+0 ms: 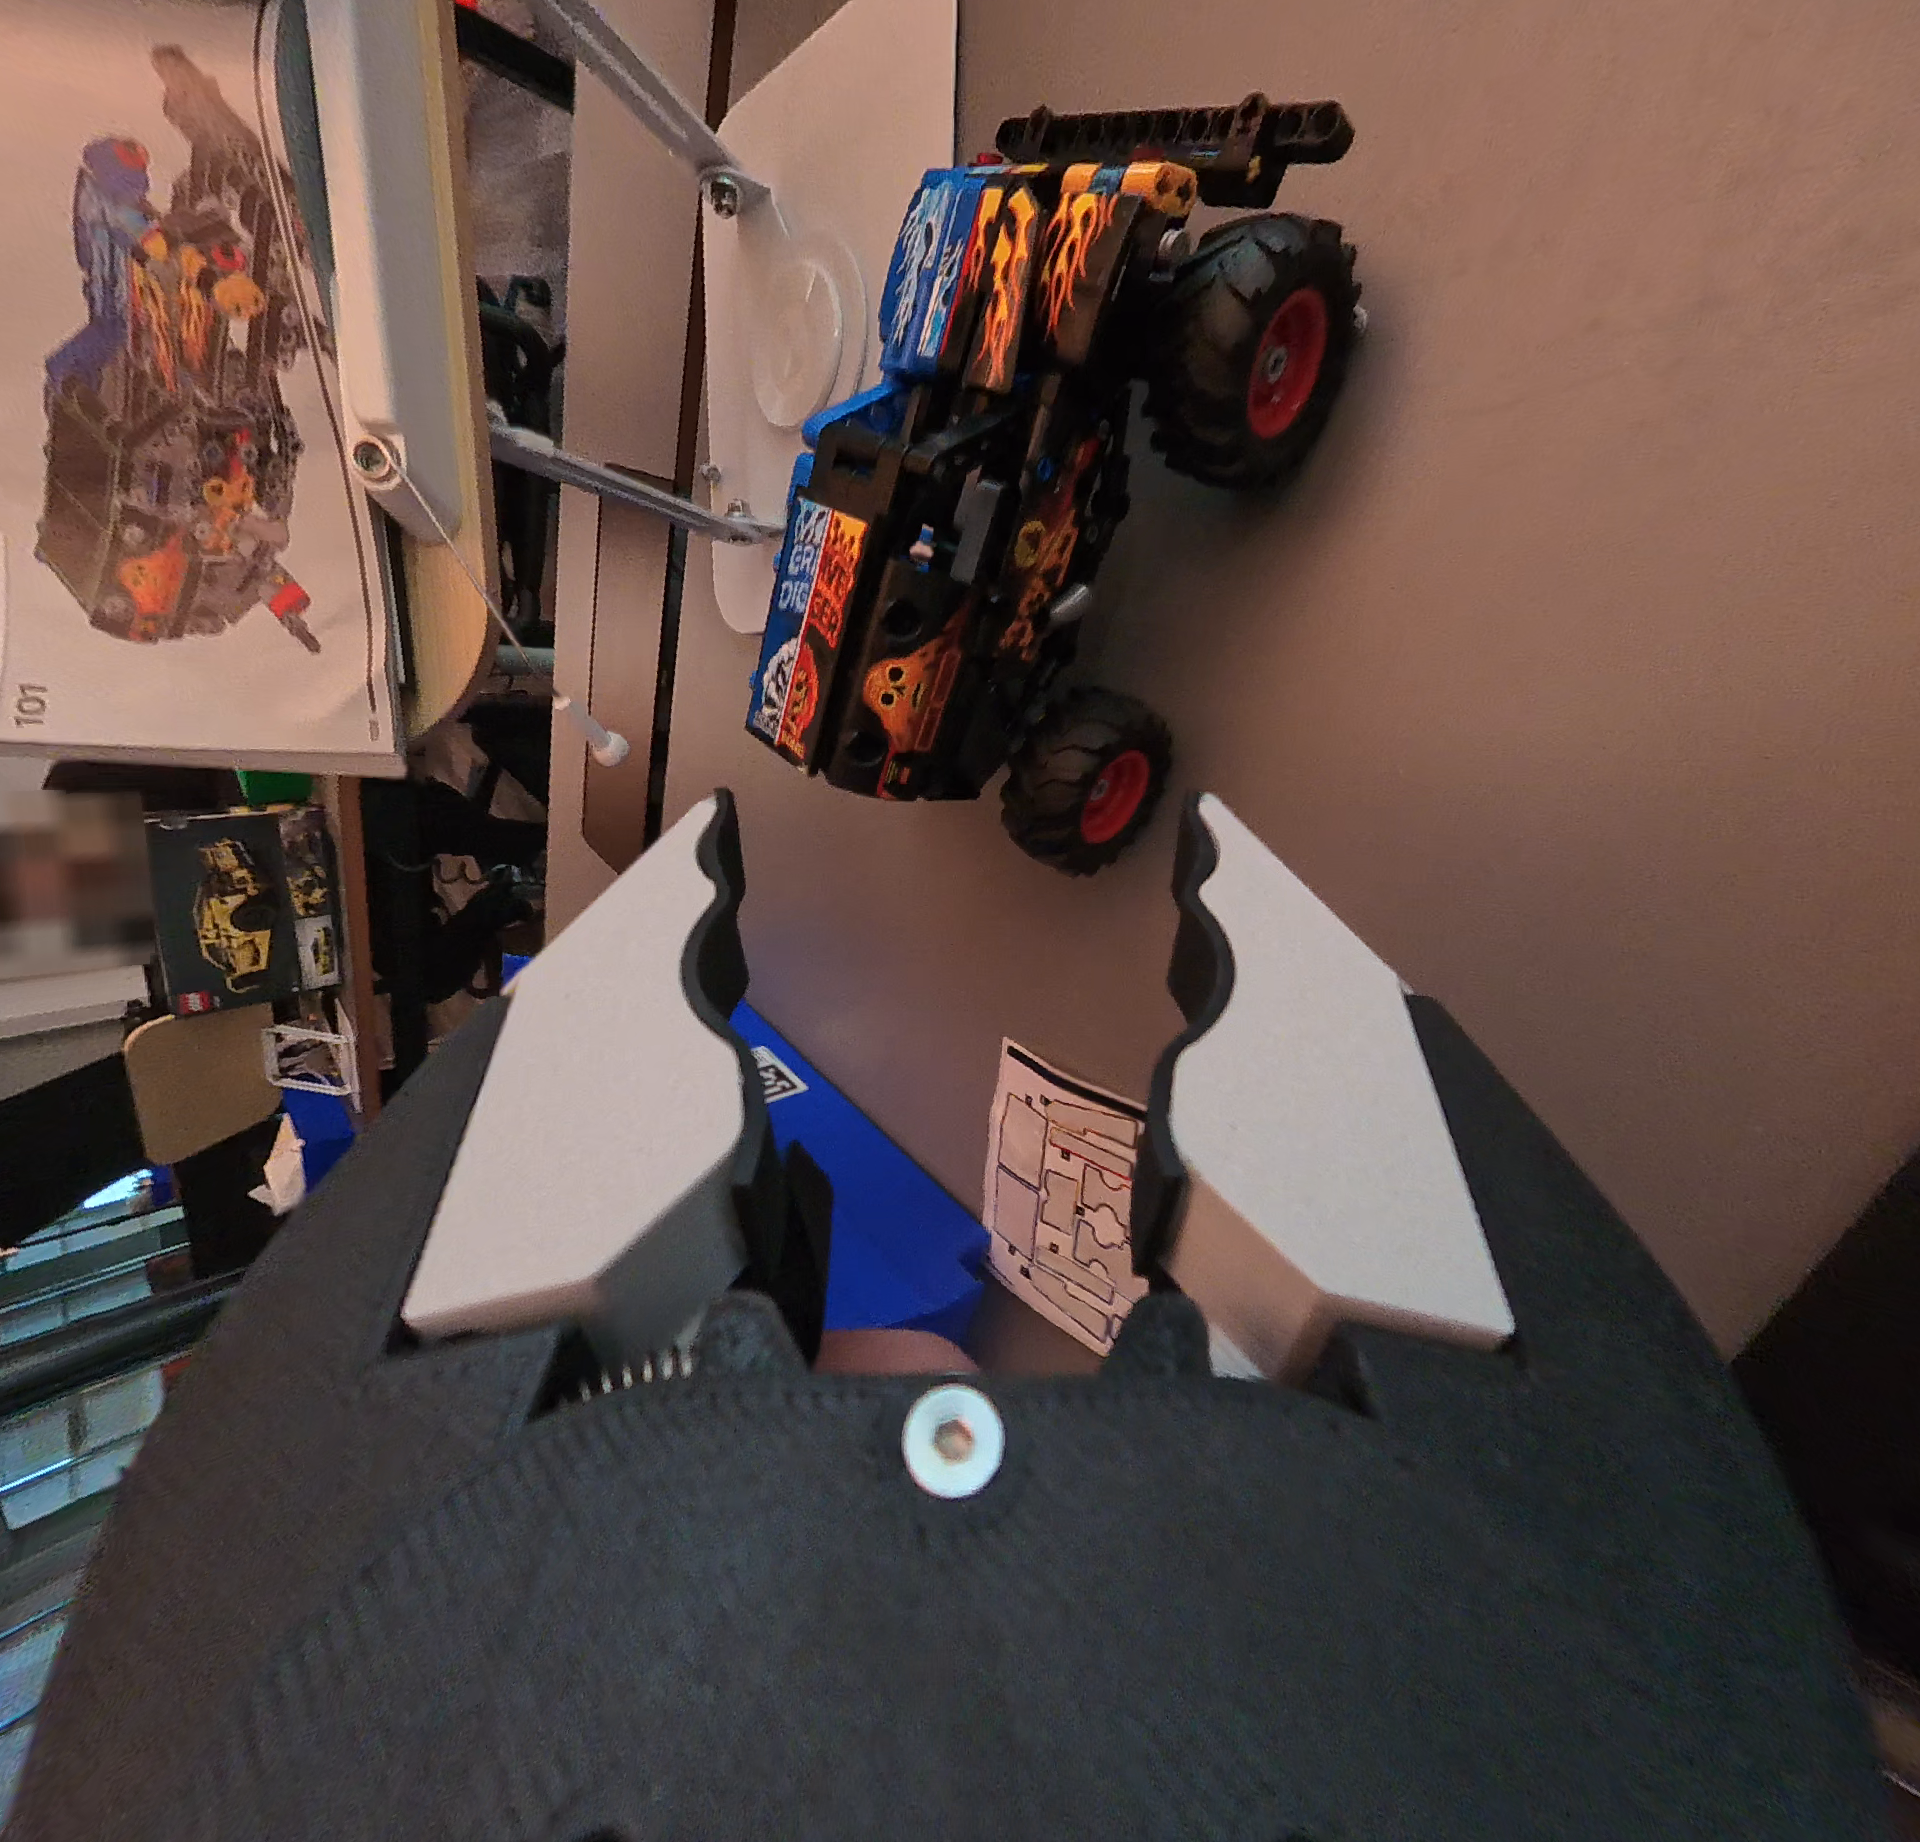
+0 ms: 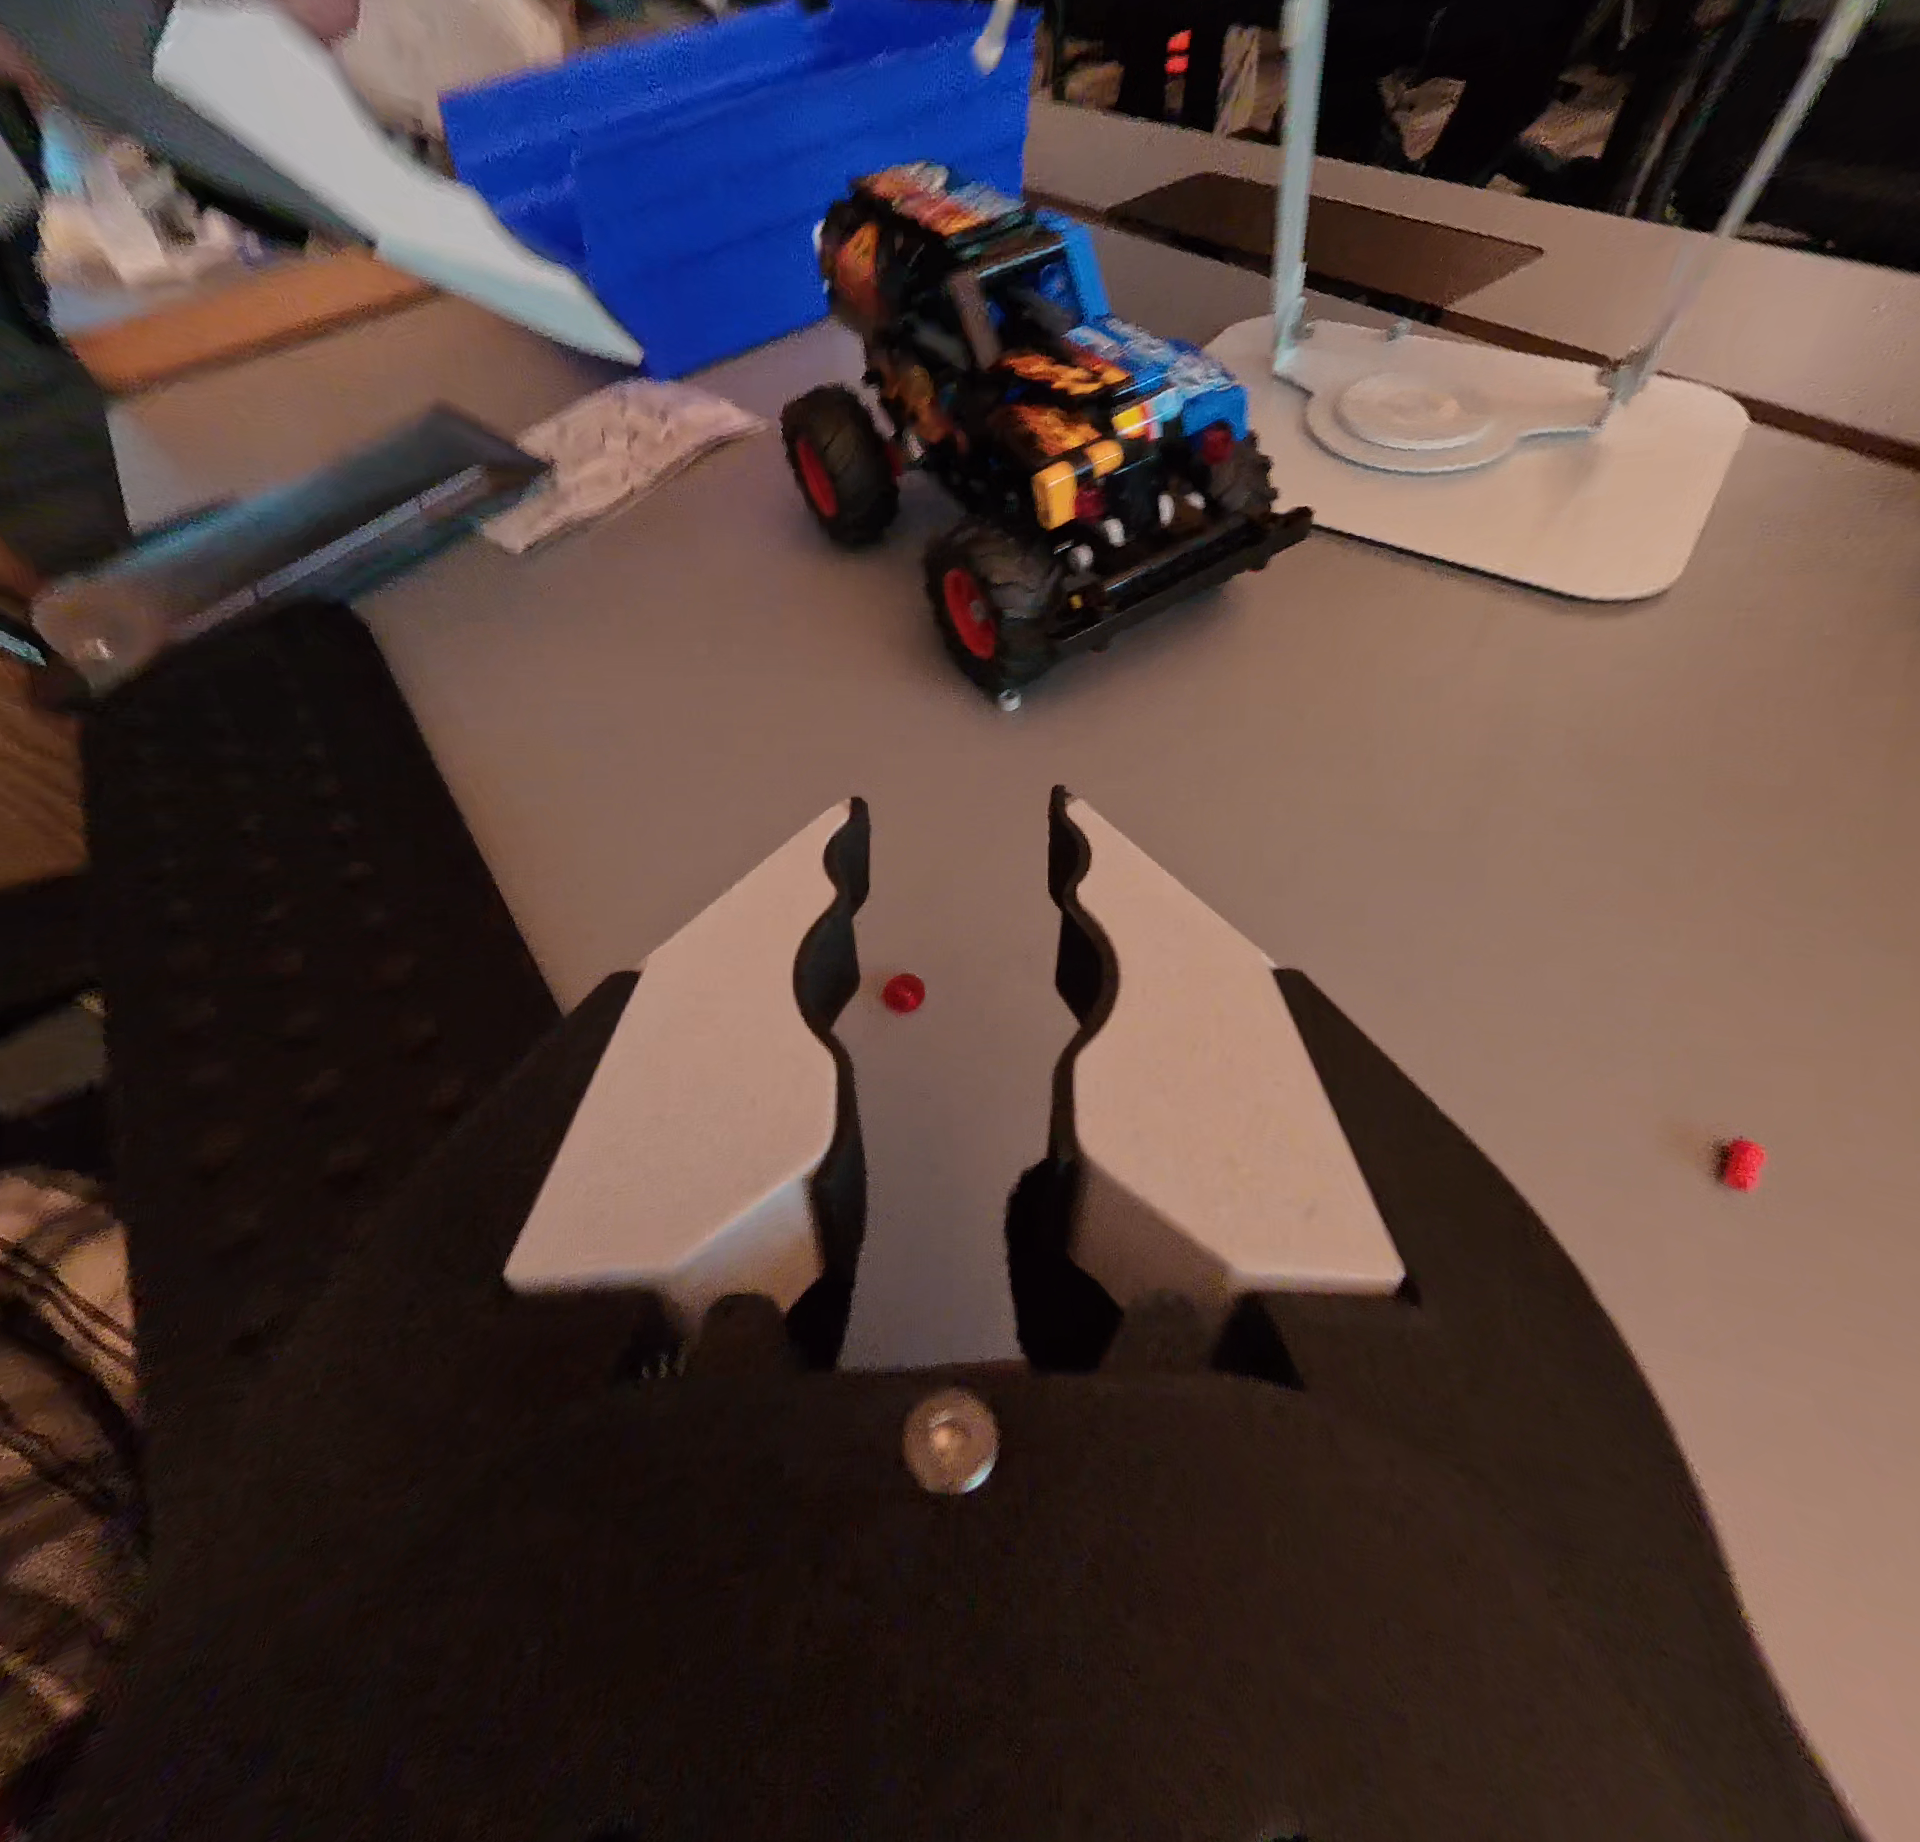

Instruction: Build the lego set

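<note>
Truck on grey table, wheels down. Blue bin behind truck, white stand beside it, two red bits nearer. Cluttered dim room behind. Left gripper apart, empty; right gripper apart, empty.

The left gripper shows blurred, perhaps open, partly hiding the blue bin.
</note>
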{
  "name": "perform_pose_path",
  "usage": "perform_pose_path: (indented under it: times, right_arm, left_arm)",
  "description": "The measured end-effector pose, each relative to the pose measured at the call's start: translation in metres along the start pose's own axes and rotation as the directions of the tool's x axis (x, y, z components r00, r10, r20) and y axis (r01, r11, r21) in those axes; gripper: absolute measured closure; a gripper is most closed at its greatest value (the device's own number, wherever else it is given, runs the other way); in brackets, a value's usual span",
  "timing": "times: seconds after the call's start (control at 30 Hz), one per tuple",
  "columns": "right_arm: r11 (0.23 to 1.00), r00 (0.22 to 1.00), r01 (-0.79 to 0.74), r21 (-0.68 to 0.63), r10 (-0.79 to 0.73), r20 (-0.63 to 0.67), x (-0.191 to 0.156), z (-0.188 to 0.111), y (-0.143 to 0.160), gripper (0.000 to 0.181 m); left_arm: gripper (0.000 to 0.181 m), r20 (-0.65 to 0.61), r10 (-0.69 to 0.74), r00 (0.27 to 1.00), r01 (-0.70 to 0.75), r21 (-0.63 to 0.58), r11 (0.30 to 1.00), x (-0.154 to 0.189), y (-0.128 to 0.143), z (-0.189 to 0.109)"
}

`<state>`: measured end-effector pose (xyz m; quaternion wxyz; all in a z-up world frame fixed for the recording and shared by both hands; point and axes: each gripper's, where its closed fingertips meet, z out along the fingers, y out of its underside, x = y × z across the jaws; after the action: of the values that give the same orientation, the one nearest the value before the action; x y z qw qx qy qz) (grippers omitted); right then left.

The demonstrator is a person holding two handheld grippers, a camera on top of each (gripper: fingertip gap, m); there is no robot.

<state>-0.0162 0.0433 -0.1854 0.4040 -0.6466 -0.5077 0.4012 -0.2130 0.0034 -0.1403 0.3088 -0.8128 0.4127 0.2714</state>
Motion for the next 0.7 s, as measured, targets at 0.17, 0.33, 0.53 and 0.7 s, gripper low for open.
perform_pose_path:
  times: [0.17,0.33,0.53,0.7]
  right_arm:
    - [0.966,0.967,0.255,-0.05,-0.256,-0.002,-0.025,0.01,0.007,0.124]
    - [0.957,0.957,0.288,-0.04,-0.289,-0.012,-0.028,0.009,0.005,0.116]
    - [0.963,0.964,0.267,0.041,-0.266,-0.027,-0.025,-0.015,-0.01,0.119]
    - [0.966,0.95,0.256,-0.019,-0.256,-0.18,0.018,-0.076,-0.006,0.121]
  left_arm:
    - [0.097,-0.037,0.001,0.999,0.001,0.053,0.999,0.009,-0.027,0.005]
    - [0.089,-0.065,-0.008,0.998,0.016,0.122,0.992,0.03,-0.07,0.004]
    - [0.091,-0.107,-0.101,0.989,0.118,0.169,0.978,0.053,-0.1,0.003]
    - [0.095,-0.163,-0.158,0.974,0.195,0.249,0.948,0.076,-0.133,0.009]
